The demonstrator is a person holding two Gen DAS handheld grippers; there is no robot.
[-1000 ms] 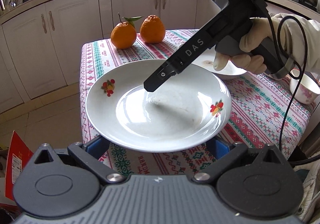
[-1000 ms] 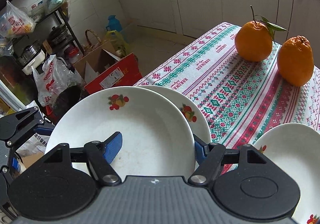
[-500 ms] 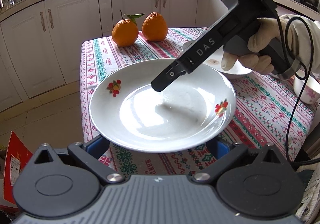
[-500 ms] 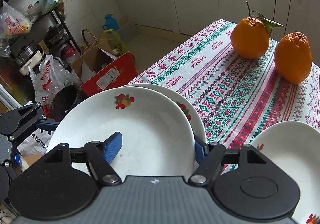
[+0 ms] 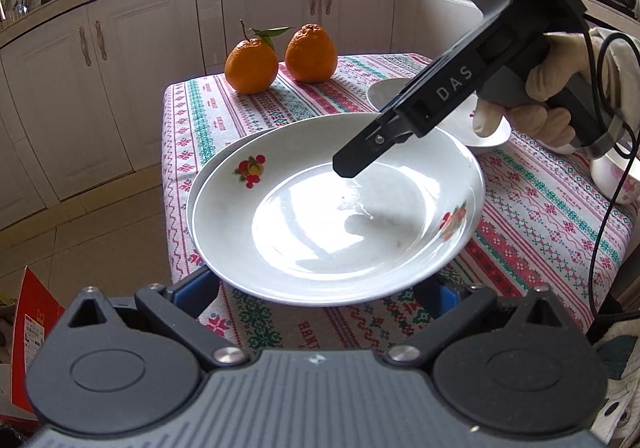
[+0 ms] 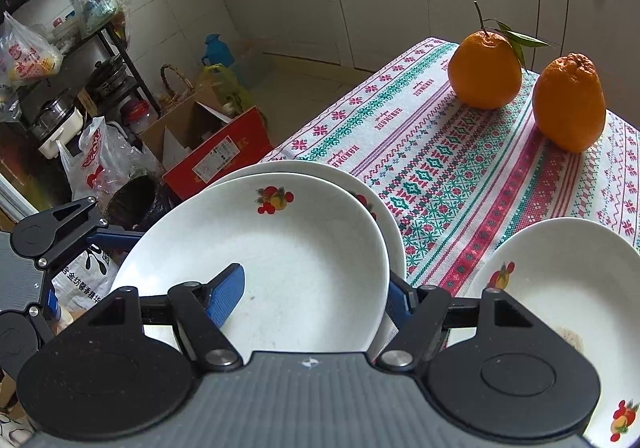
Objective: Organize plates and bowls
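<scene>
A white plate with fruit prints (image 5: 304, 215) sits on top of a second matching plate (image 5: 191, 203) near the table's front left corner. It also shows in the right wrist view (image 6: 304, 248), over the lower plate (image 6: 340, 175). My right gripper (image 6: 316, 288) straddles the top plate's rim, one blue finger (image 6: 226, 288) inside and one outside; the jaws stand wide and do not pinch it. My left gripper (image 5: 320, 290) is open, its fingers spread under the plate's near edge. A third white plate (image 6: 560, 288) lies to the right.
Two oranges (image 5: 280, 59) stand at the table's far edge. A small white bowl with pink flowers (image 5: 612, 175) sits at the right edge. The patterned tablecloth (image 5: 540, 215) covers the table. A red box and bags (image 6: 216, 151) lie on the floor by the table.
The top plate has been lowered onto the second plate and shifted right in the left view. The right gripper's jaws have opened wider around its rim.
</scene>
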